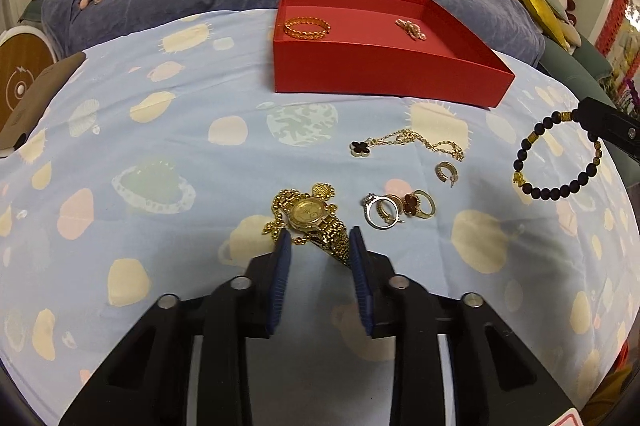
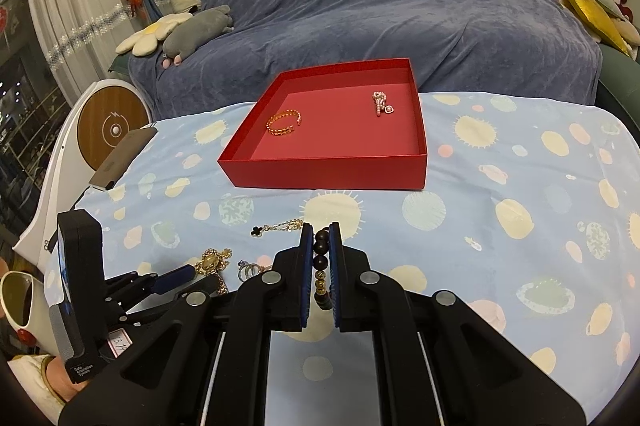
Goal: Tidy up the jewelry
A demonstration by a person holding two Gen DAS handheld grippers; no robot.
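A red tray (image 1: 384, 74) (image 2: 324, 168) on the patterned cloth holds a gold bangle (image 1: 307, 26) (image 2: 284, 122) and a pink beaded piece (image 1: 411, 28) (image 2: 381, 103). My left gripper (image 1: 320, 240) is open, its fingers on either side of a gold watch (image 1: 310, 214) lying on a gold chain. Several rings (image 1: 398, 208), a small hoop earring (image 1: 445, 172) and a clover necklace (image 1: 408, 143) lie right of it. My right gripper (image 2: 321, 230) is shut on a dark bead bracelet (image 2: 321, 266) (image 1: 560, 154), held above the cloth.
A blue-covered sofa (image 2: 380, 6) with plush toys stands behind the table. A brown phone-like slab (image 2: 122, 158) lies at the cloth's left edge, by a round wooden device (image 2: 112, 128). A white mug (image 2: 20, 300) is at near left.
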